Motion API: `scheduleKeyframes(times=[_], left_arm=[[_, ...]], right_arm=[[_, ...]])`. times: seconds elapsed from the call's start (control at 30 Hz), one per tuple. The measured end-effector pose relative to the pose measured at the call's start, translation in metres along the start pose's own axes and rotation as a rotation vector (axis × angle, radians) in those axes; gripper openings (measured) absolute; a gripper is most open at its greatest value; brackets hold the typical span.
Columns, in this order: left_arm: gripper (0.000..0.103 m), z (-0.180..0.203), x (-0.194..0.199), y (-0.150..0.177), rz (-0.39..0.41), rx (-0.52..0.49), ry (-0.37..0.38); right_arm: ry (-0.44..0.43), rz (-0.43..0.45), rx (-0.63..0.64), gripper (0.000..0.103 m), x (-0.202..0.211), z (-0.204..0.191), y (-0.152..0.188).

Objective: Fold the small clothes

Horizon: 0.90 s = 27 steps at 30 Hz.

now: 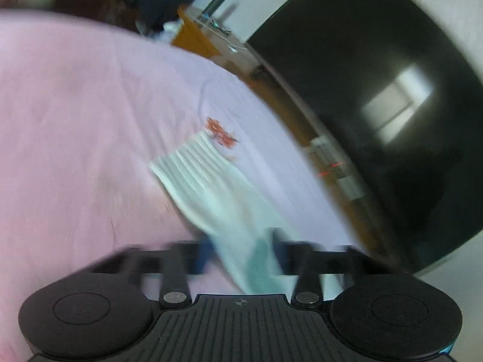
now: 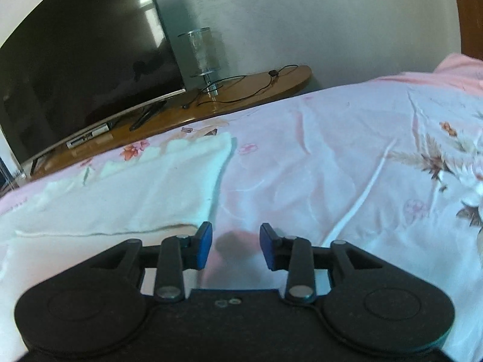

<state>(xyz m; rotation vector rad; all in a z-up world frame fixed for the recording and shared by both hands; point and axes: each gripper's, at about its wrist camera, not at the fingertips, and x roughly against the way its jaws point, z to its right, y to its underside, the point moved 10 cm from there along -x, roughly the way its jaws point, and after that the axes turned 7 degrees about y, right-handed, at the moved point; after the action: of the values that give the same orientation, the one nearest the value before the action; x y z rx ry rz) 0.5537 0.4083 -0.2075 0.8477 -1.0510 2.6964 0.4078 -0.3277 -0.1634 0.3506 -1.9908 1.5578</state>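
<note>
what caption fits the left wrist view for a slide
Left gripper shut on a white garment, lifting it over the pink bedsheet, dark TV behind.

Left claw (image 1: pixel 241 250) blurred, rolled sideways, pitched down, blue pads (image 1: pixel 205 255) pinched onto white cloth (image 1: pixel 217 190) trailing forward. Right claw (image 2: pixel 236 246) sharp, level roll, angled down, blue pads (image 2: pixel 203 246) parted with nothing between, hovering close above bed (image 2: pixel 332 157).
</note>
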Motion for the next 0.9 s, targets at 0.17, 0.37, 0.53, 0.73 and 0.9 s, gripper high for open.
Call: scheduleKeyframes(times=[0.17,0.37,0.53,0.73,0.9], left_arm=[[0.002,0.106,0.007,-0.007,0.017,-0.26,0.106],[0.002,0.29,0.028,0.12,-0.079,-0.656,0.399],[0.002,0.371,0.027,0.248,-0.209,-0.78,0.522],[0.017,0.382,0.025,0.377,-0.346,-1.089,0.463],[0.081,0.374,0.084,0.32,-0.147,-1.089,0.511]], right_arm=[[-0.007,0.001,-0.002,0.035,0.015,0.0,-0.002],[-0.008,0.028,-0.036,0.035,0.038,0.002,-0.008],[-0.012,0.069,-0.06,0.035,0.057,0.003,-0.027],[0.025,0.032,-0.108,0.046,0.06,0.018,-0.032],[-0.057,0.023,-0.136,0.048,0.063,0.001,-0.03]])
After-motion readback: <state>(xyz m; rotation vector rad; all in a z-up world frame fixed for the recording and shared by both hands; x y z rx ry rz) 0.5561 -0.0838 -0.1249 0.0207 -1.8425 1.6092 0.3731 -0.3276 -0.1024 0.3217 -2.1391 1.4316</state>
